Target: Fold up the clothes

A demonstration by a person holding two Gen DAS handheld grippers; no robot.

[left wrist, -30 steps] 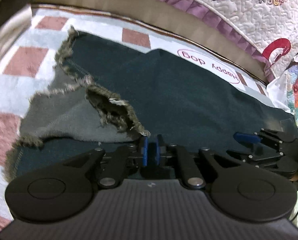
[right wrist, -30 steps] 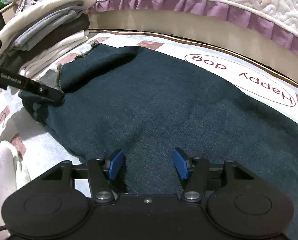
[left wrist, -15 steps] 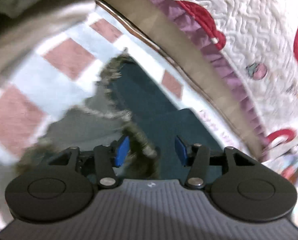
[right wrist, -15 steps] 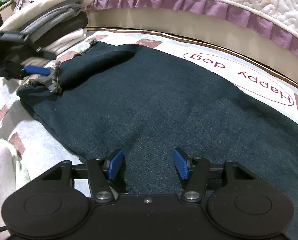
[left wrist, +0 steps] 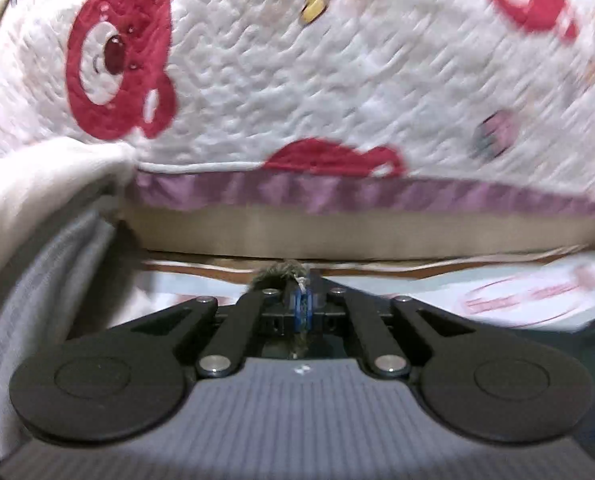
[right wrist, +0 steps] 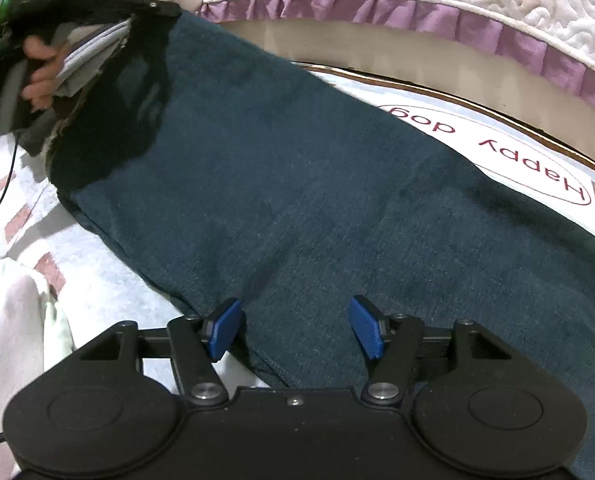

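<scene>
While the left hand-held gripper (left wrist: pixel 302 305) is pinching the frayed hem (left wrist: pixel 281 271) of the jeans (right wrist: pixel 317 184) between its closed blue pads, its camera is facing the quilt (left wrist: pixel 297 64) with red bears and a purple frill, blurred. A stack of folded clothes (left wrist: pixel 37 240) is filling the left edge of that view. In the right wrist view, a hand (right wrist: pixel 41 68) is holding that left hand-held gripper up at the top left, and the hem end of the dark blue jeans is hanging from it, raised off the mat (right wrist: pixel 537 160). Most of the jeans are lying flat across the checked mat, beside its "Happy dog" print. The right hand-held gripper (right wrist: pixel 293 332) is sitting wide open low over the near part of the jeans, its pads gripping nothing.
</scene>
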